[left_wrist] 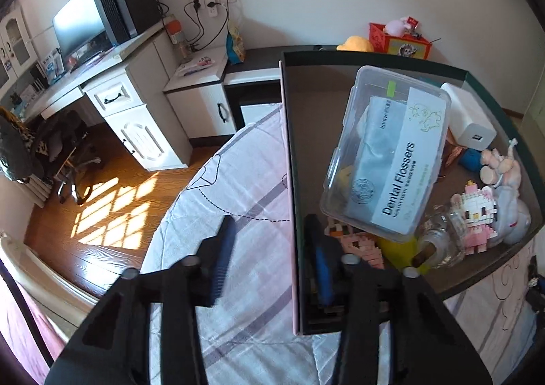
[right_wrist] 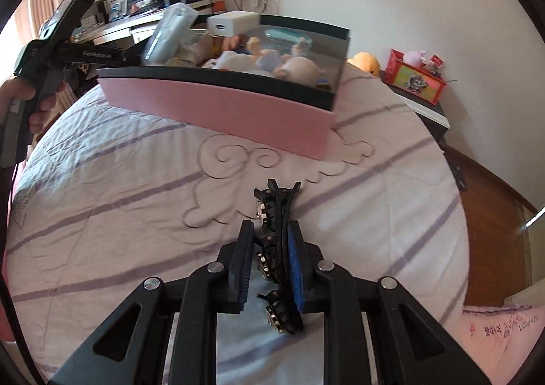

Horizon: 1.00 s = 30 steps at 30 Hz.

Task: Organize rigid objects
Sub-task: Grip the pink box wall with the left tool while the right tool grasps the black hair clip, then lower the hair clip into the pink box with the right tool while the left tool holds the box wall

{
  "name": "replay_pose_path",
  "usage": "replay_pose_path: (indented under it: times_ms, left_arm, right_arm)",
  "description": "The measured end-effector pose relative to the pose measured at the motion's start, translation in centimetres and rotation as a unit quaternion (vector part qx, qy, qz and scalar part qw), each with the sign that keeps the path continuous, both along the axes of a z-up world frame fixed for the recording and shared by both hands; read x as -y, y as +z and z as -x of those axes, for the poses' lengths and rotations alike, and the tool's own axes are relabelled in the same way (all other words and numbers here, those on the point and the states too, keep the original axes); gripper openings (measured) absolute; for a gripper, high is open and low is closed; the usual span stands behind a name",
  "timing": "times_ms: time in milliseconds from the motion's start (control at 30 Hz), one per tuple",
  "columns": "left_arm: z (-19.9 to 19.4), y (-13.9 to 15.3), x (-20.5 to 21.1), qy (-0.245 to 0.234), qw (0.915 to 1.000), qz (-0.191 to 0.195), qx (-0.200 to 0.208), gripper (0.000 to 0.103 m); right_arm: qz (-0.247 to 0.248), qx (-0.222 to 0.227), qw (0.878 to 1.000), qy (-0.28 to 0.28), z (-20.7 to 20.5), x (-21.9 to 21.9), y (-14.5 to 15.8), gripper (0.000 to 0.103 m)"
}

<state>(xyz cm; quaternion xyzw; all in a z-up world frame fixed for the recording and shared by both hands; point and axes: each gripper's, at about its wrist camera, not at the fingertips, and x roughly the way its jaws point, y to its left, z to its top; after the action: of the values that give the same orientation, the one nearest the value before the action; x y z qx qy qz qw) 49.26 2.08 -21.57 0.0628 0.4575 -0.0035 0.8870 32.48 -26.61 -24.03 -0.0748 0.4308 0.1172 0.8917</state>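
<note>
A pink box with a dark inside sits on the bed, also seen in the right wrist view. It holds a clear dental-flosser case, a white charger, a pink block figure and other small toys. My left gripper straddles the box's side wall, one finger outside, one inside; the jaws stand apart. My right gripper is shut on a black hair clip with shiny stones, just above the bedsheet in front of the box.
The striped bedsheet spreads around the box. A dark nightstand carries a red box and a yellow plush. A white desk with a monitor stands across the wooden floor.
</note>
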Motion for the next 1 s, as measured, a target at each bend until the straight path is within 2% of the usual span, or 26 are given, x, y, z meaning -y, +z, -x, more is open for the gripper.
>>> replay_pose_path:
  times_ms: [67,200,400,667,867,1000]
  left_arm:
    - [-0.4,-0.5,0.4,-0.011,0.9997,0.019,-0.012,0.015]
    - [-0.6,-0.7,0.9,-0.016,0.9996,0.02,-0.012,0.006]
    - [-0.8,-0.8,1.1,-0.017,0.9996,0.016,-0.014,0.006]
    - [-0.9,-0.8,1.1,-0.017,0.9996,0.019,-0.014,0.006]
    - [-1.1,-0.8,0.8,-0.017,0.9995,0.022,-0.014,0.006]
    - [-1.0,-0.8,0.7,-0.018,0.9995,0.021,-0.014,0.006]
  right_arm:
    - [-0.001,0.0,1.0,-0.018,-0.3,1.3,-0.1,0.019]
    - [-0.008,0.002,0.999,-0.038,-2.5,3.3,-0.2,0.019]
    - [-0.01,0.003,0.998,-0.055,-6.6,4.3,-0.2,0.019]
    - [0.002,0.013,0.998,-0.063,-9.3,4.2,0.5,0.019]
    - [-0.002,0.056,0.996,-0.071,-10.1,4.0,4.7,0.019]
    - [0.002,0.083,0.995,-0.057,-12.0,2.1,8.0,0.019]
